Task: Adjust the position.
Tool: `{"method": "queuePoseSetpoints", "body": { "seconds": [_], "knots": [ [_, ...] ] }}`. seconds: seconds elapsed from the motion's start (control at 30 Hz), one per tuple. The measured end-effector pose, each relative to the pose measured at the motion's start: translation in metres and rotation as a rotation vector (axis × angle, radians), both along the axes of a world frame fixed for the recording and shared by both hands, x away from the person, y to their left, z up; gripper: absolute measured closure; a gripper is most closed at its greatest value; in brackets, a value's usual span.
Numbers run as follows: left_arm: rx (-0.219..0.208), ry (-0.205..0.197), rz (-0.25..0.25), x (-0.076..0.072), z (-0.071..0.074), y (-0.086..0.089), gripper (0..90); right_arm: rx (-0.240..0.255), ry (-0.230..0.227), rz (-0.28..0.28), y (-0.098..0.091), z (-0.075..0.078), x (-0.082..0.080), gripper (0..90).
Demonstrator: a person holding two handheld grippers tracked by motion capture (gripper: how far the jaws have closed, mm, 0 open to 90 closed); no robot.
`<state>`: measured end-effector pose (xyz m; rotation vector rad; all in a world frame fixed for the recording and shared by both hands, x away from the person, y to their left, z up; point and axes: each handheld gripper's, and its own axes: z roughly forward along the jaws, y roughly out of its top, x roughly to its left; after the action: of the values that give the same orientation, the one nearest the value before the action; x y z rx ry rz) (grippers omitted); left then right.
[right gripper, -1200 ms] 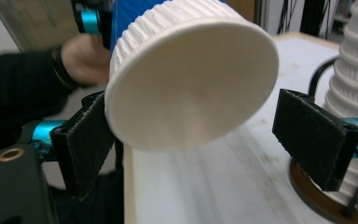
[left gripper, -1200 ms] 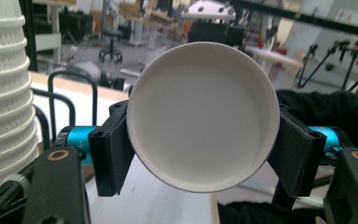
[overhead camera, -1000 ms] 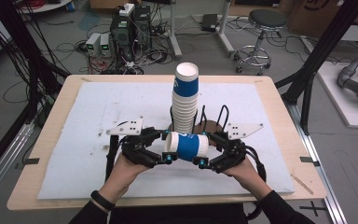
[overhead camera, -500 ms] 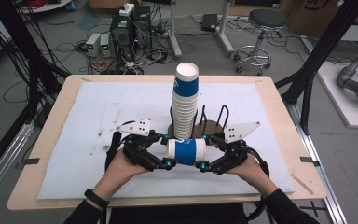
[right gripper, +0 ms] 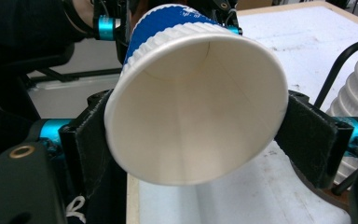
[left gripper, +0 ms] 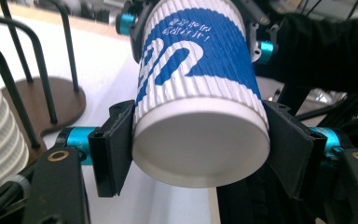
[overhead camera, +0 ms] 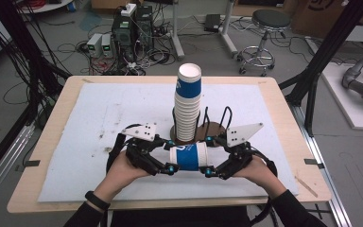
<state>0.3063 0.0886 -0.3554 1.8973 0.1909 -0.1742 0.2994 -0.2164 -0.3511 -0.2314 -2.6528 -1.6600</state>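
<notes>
Blue-and-white ribbed paper cup [overhead camera: 190, 156] (lying sideways) gripped at both ends by 2 grippers' jaws.

Cup stack [overhead camera: 187, 106] and wire rack [overhead camera: 215, 122] just beyond; bare mat [overhead camera: 99, 111] leftward.

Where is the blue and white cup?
In the high view the cup lies sideways near the table's front edge, held between both tools, just in front of the cup stack.

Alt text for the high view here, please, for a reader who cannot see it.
Two hand-held grippers hold one blue-and-white paper cup on its side between them, just above a white mat: the left gripper clamps its base end, the right gripper its rim end. Behind it, a tall cup stack stands on a round wire-post holder.
</notes>
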Motion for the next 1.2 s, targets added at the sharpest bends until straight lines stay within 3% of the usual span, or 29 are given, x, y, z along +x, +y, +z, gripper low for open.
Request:
{"method": "queuePoseSetpoints", "body": {
  "seconds": [0.27,0.4,0.43,0.67,0.87,1.0,1.2],
  "knots": [
    [-0.068,-0.021,0.023,0.002,0.001,0.008,30.5,0.042,0.037,-0.030,-0.003,0.000,0.002,17.6],
    [-0.127,-0.033,0.058,0.003,0.003,0.015,30.5,0.082,0.088,-0.065,-0.006,-0.002,0.005,15.2],
    [-0.155,-0.039,0.074,0.003,0.003,0.018,30.5,0.111,0.121,-0.081,-0.008,-0.003,0.007,15.2],
    [-0.228,-0.036,0.076,0.002,0.000,0.017,30.5,0.157,0.187,-0.093,-0.003,-0.005,0.008,15.2],
    [-0.211,-0.027,0.052,0.001,-0.005,0.009,30.3,0.188,0.207,-0.077,0.003,-0.005,0.006,15.1],
    [-0.163,-0.039,0.045,-0.001,-0.007,0.003,30.4,0.208,0.198,-0.060,0.000,-0.005,0.007,18.8],
    [-0.070,-0.034,0.029,-0.002,-0.007,-0.003,30.2,0.159,0.177,-0.033,-0.002,-0.002,0.007,21.7]
  ]
}}
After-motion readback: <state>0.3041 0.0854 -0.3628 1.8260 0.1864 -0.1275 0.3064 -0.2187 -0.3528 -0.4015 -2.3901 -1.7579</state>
